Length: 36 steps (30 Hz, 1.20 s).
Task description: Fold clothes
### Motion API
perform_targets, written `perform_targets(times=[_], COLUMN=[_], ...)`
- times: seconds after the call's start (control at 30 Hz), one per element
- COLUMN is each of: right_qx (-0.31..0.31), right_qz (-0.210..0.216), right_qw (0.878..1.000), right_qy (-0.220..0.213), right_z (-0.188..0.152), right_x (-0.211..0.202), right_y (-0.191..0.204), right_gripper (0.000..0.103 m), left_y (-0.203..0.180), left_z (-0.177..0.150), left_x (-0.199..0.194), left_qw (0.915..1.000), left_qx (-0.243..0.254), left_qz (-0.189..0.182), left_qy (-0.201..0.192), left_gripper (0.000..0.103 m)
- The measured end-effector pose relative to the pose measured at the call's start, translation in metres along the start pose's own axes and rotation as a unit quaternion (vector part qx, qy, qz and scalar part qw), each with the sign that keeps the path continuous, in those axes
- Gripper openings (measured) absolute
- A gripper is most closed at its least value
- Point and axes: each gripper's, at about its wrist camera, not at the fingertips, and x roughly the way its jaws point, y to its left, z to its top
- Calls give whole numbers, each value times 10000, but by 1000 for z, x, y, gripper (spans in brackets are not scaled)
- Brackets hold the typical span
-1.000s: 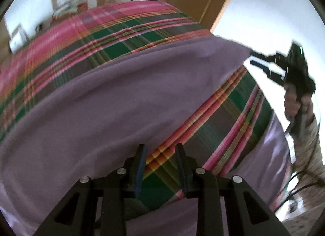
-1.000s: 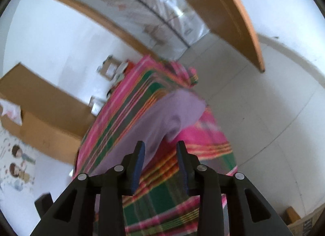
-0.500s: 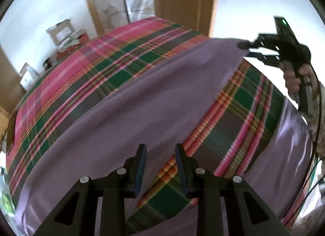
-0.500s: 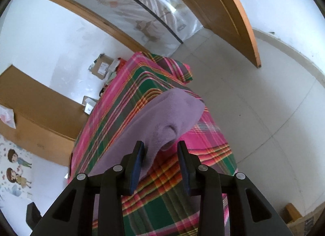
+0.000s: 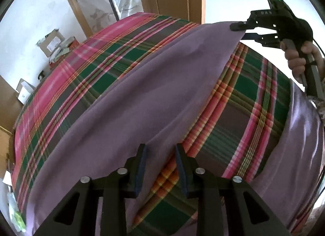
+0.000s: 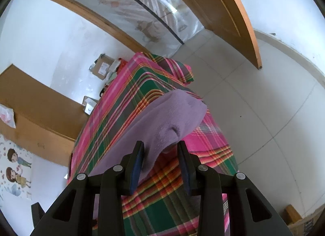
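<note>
The plaid bedspread [image 5: 254, 97] filled the space ahead of both tongs, and the purple garment [image 5: 152, 93] lay flat across it as one long band. A second stretch of purple cloth lay off to the right of the left tongs, past a strip of bare plaid.

The band's long axis ran from directly under the left gripper [image 5: 160, 154] away and to its right, ending at the right gripper [image 6: 161, 154]. Each tong stood at one end of the same edge, so neither was nearer; the move looked to be a two-handed one. The person's right hand [image 5: 300, 59] gripped the handle behind that far tong.

Seen from the right gripper, the band's rounded end bulged just ahead of its fingertips, at the bed's edge, and its length ran back under the tong's left side. These jaws stood about half wide, one on each side of the corner, and I could not see them pinching it.

The left jaws were closing. In the frame a gap showed between them, with the garment's near edge in it: purple by the left finger, plaid by the right. Nothing was clamped yet. I judged the fold would turn on lifting this edge at both ends together.
</note>
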Motion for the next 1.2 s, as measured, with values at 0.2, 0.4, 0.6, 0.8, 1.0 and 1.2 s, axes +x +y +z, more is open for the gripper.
perform_targets(times=[0.2, 0.4, 0.6, 0.8, 1.0, 1.2], right_qx=[-89, -148, -471, -721, -725, -873], right_qz=[-105, -52, -765, -1706, -1727, -1215], right_qw=[9999, 9998, 9959, 9822, 9809, 9884], right_qy=[-42, -119, -45, -326, -521, -242], right_z=[-1, 0, -10, -11, -8, -9], right_x=[0, -10, -14, -18, -26, -17], right_y=[1, 7, 8, 7, 7, 16], right_gripper=[13, 11, 13, 26, 28, 32], left_y=[3, 6, 7, 4, 2, 4], left_z=[-5, -12, -18, -23, -26, -28], left_x=[-19, -38, -28, -30, -24, -21], left_qw=[9991, 9964, 9954, 9944, 9937, 9927], left_qx=[-15, -57, 27, -38, -29, -129], left_qz=[-365, -773, -943, -1052, -1124, -1199], left_qy=[-222, -356, -170, -114, -23, 5], left_gripper=[3, 3, 3, 3, 3, 3])
